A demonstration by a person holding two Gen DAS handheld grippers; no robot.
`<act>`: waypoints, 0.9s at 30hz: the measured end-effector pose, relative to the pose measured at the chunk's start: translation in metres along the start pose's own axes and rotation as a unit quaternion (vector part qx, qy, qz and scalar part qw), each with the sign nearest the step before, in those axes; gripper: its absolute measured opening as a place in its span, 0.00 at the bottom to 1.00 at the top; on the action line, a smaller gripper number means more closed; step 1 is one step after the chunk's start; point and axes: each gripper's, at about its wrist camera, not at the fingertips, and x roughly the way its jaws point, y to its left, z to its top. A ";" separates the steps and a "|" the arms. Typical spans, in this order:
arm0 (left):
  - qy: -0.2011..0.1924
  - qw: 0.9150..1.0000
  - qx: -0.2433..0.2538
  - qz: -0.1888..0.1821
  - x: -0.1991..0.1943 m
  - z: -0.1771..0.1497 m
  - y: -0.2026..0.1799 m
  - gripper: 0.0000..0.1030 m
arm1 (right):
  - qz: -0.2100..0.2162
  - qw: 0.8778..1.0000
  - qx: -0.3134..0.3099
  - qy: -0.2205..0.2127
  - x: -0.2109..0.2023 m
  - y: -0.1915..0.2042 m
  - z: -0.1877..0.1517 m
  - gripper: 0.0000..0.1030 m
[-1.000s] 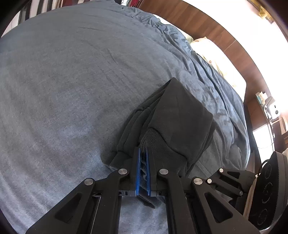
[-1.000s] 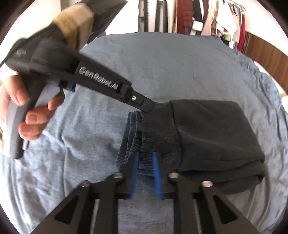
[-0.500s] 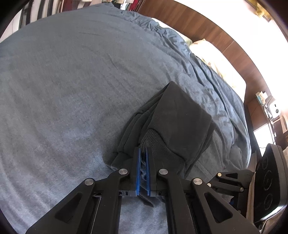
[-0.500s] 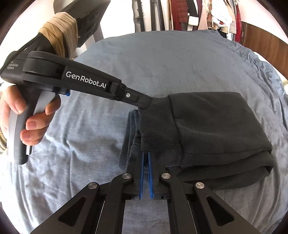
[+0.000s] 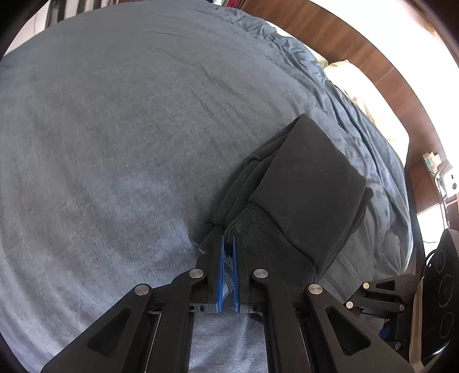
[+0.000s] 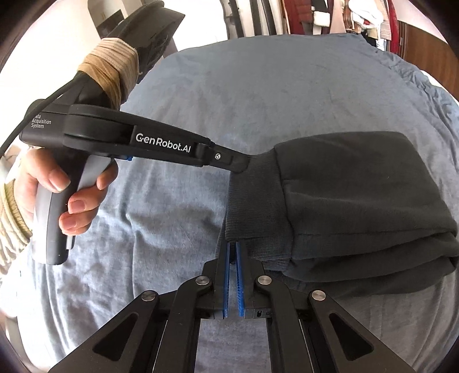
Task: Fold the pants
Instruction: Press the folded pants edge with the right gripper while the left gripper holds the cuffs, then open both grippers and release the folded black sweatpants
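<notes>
Dark grey pants [image 5: 301, 186] lie folded into a thick stack on the blue bedspread [image 5: 114, 129]. My left gripper [image 5: 228, 239] is shut on the ribbed cuff edge at the stack's near end. In the right wrist view the pants [image 6: 358, 200] lie to the right, ribbed cuff [image 6: 252, 200] on top facing left. My right gripper [image 6: 233, 246] is shut on the cuff's near corner. The left gripper [image 6: 243, 165] shows there too, held by a hand, pinching the cuff's far corner.
The bedspread [image 6: 258, 94] spreads widely around the stack. A wooden headboard [image 5: 358, 48] and pillows [image 5: 370, 94] lie at the right. Hanging clothes [image 6: 344, 17] stand beyond the bed's far edge. A bedside stand with small items [image 5: 441, 178] is at the far right.
My right gripper has closed on the cuff's near corner; a second ago it was open. The top layer has been drawn slightly along the stack. The left grip is unchanged.
</notes>
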 end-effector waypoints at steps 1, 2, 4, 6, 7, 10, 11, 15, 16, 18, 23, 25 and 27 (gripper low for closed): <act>-0.003 1.000 -0.004 0.002 -0.001 -0.001 0.000 0.07 | 0.003 1.000 -0.001 0.004 0.001 -0.001 0.000 0.06; -0.009 1.000 -0.012 0.003 -0.002 -0.002 -0.001 0.08 | 0.008 1.000 -0.005 0.009 0.002 -0.001 0.000 0.06; -0.022 0.999 -0.039 0.016 -0.006 -0.004 -0.002 0.18 | 0.015 1.000 -0.013 0.009 -0.001 -0.002 0.000 0.07; -0.047 0.996 -0.068 0.036 -0.015 -0.008 -0.003 0.25 | 0.015 1.000 -0.013 0.022 -0.008 -0.004 0.001 0.21; -0.065 0.992 -0.092 0.055 -0.024 -0.013 -0.006 0.29 | 0.013 1.000 -0.014 0.023 -0.016 -0.006 0.002 0.28; -0.097 0.980 -0.121 0.121 -0.045 -0.027 -0.025 0.30 | 0.006 1.000 -0.013 -0.006 -0.046 -0.018 0.003 0.35; -0.102 0.977 -0.123 0.144 -0.050 -0.031 -0.035 0.30 | -0.001 1.000 -0.004 -0.019 -0.059 -0.028 0.004 0.39; -0.126 0.971 -0.115 0.169 -0.062 -0.044 -0.079 0.34 | -0.026 0.997 0.032 -0.067 -0.098 -0.076 0.010 0.44; -0.132 0.970 -0.119 0.164 -0.063 -0.046 -0.091 0.36 | -0.039 0.996 0.043 -0.074 -0.106 -0.092 0.011 0.44; -0.141 0.965 -0.129 0.179 -0.061 -0.050 -0.109 0.37 | -0.055 0.992 0.074 -0.081 -0.117 -0.121 0.014 0.44; -0.149 0.948 -0.177 0.216 -0.043 -0.055 -0.129 0.38 | -0.101 0.975 0.170 -0.098 -0.124 -0.201 0.009 0.44; -0.147 0.940 -0.207 0.229 -0.035 -0.054 -0.128 0.38 | -0.106 0.970 0.202 -0.082 -0.112 -0.226 0.006 0.44; -0.143 0.937 -0.227 0.226 -0.029 -0.056 -0.126 0.38 | -0.112 0.969 0.211 -0.065 -0.102 -0.239 0.004 0.44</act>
